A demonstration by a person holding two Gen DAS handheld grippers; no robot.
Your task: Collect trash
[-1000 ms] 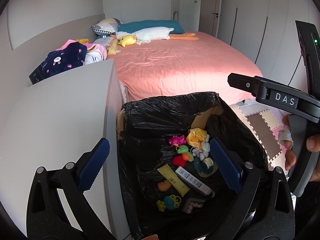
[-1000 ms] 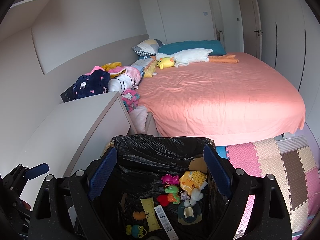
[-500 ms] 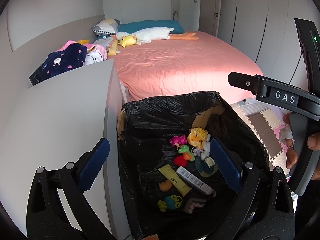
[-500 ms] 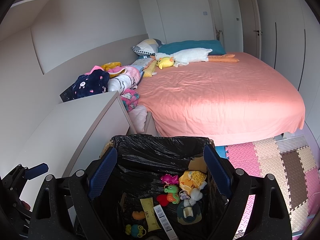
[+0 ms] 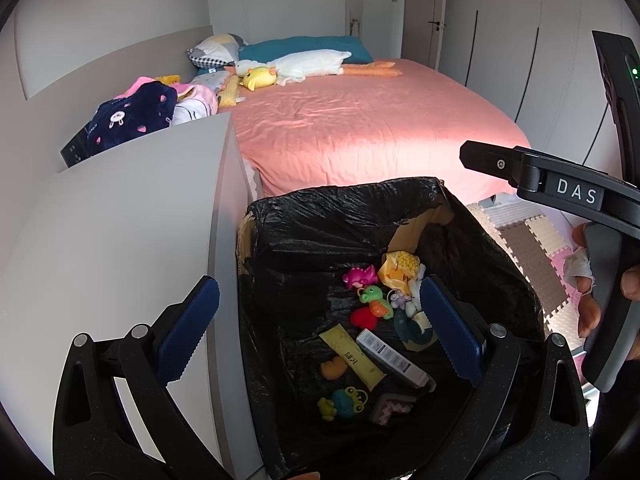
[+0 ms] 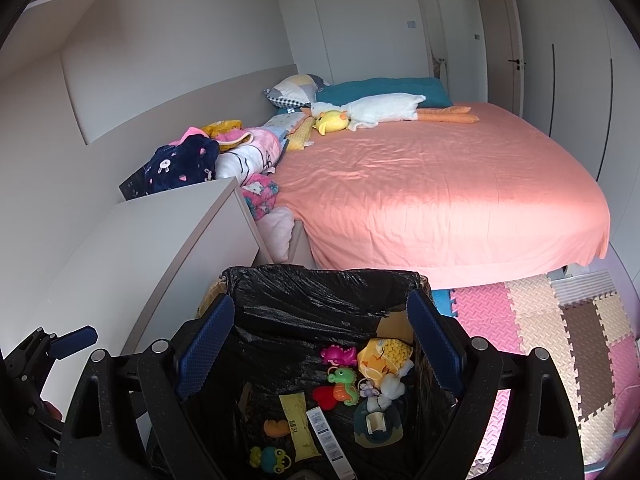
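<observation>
bin (image 6: 320, 284) with black liner sits directly below both grippers; left gripper (image 5: 316, 324) and right gripper (image 6: 320, 350) fingers released, holding nothing, right slightly more centred.

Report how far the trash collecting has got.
Done: the black-lined bin already holds small toys, a yellow sachet and a white box. In hand: nothing; the left gripper and the right gripper hover open over the bin. Left: no loose trash shows on the bed or foam mats.
</observation>
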